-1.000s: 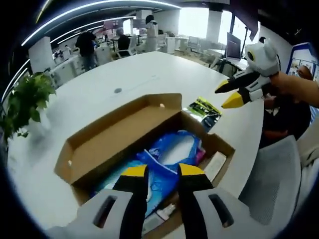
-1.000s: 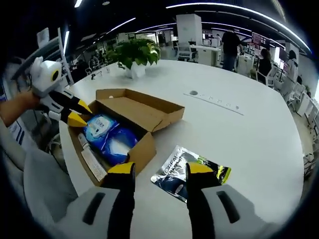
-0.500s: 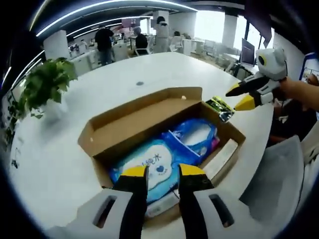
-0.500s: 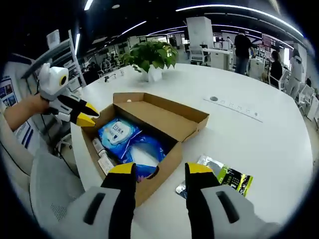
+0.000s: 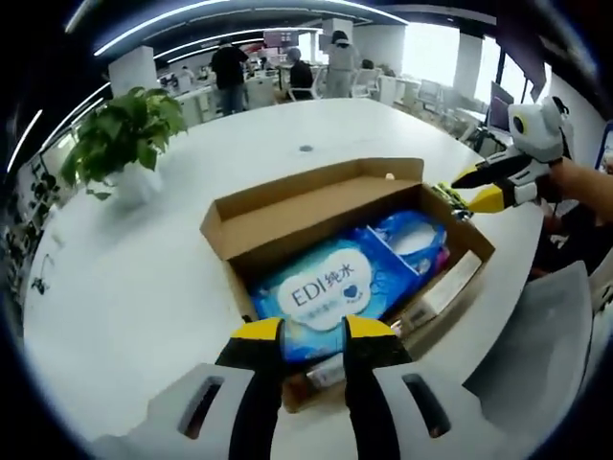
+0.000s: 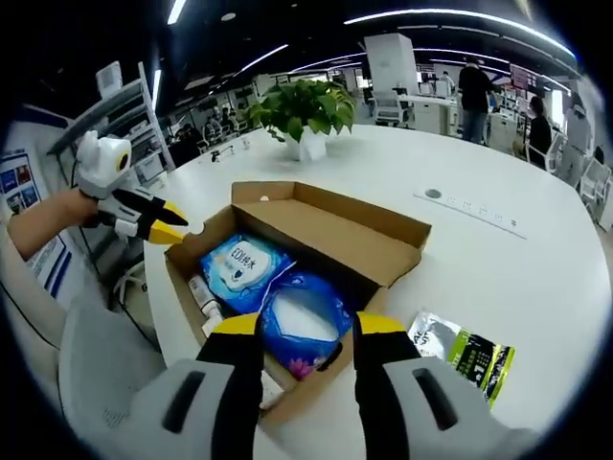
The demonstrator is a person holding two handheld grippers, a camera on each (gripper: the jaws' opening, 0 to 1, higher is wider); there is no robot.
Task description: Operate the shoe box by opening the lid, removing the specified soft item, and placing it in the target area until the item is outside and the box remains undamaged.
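Note:
The brown cardboard shoe box [image 5: 306, 206] lies open on the white table, its lid folded back flat. Inside are a blue and white wipes pack marked EDI [image 5: 321, 292], a soft blue and white bag [image 5: 407, 240] and a few small items along the near wall. My left gripper [image 5: 314, 333] is open just short of the wipes pack, holding nothing. My right gripper [image 6: 306, 328] is open above the blue bag [image 6: 302, 316] at the other end of the box [image 6: 354, 235]. Each gripper shows in the other's view, the right one [image 5: 484, 187] and the left one [image 6: 158, 222] both open by a box corner.
A black and green foil packet [image 6: 465, 350] lies on the table beside the box. A potted plant [image 5: 124, 134] stands further back on the table. A grey chair back [image 5: 536, 355] sits at the table's edge. People and desks are far behind.
Both grippers have closed in on the box from opposite ends. The right one has swung from over the foil packet to over the blue bag. The box and its contents have not moved.

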